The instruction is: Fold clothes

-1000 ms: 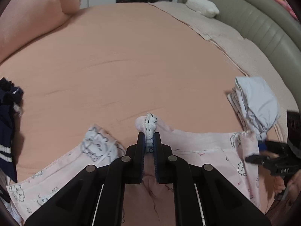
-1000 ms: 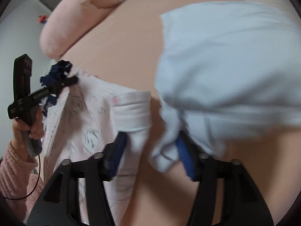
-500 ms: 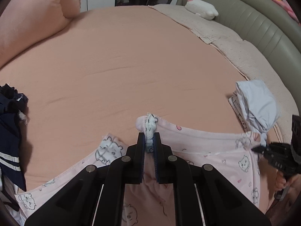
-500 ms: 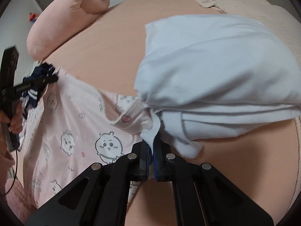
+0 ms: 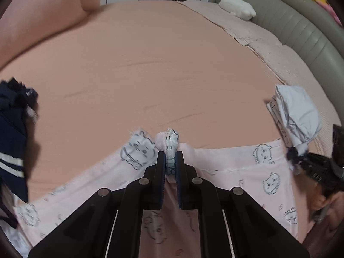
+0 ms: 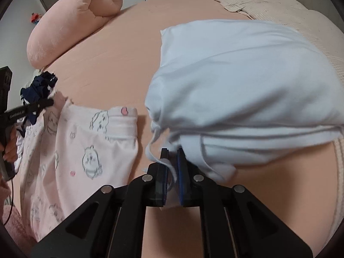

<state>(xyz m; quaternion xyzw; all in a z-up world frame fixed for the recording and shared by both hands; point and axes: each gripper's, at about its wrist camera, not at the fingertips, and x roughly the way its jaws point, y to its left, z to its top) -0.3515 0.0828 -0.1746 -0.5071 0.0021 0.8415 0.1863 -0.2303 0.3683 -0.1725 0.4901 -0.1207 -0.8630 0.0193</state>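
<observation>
Having closed, right fingers (image 6: 172, 159) now pinch pale-blue garment (image 6: 247, 81).

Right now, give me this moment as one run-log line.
phase: grasping | left gripper: shut on pink printed garment edge | right gripper: jaws opening, white fabric between | pale blue garment: bunched alongside on bed

Peach-sheeted bed (image 5: 150, 64), grey padded headboard (image 5: 301, 32), rolled pink duvet (image 6: 71, 28).

Two fisheye cameras, each riding a handheld gripper, tilted steeply down over the bed.

The left view looks across the salmon-pink bedsheet (image 5: 150, 64) toward the grey padded headboard (image 5: 290, 28); the right sits close behind a pale blue folded garment (image 6: 247, 86). Both share the pink cartoon-print pyjama cloth (image 5: 236, 172) (image 6: 86, 150) at the near edge.
</observation>
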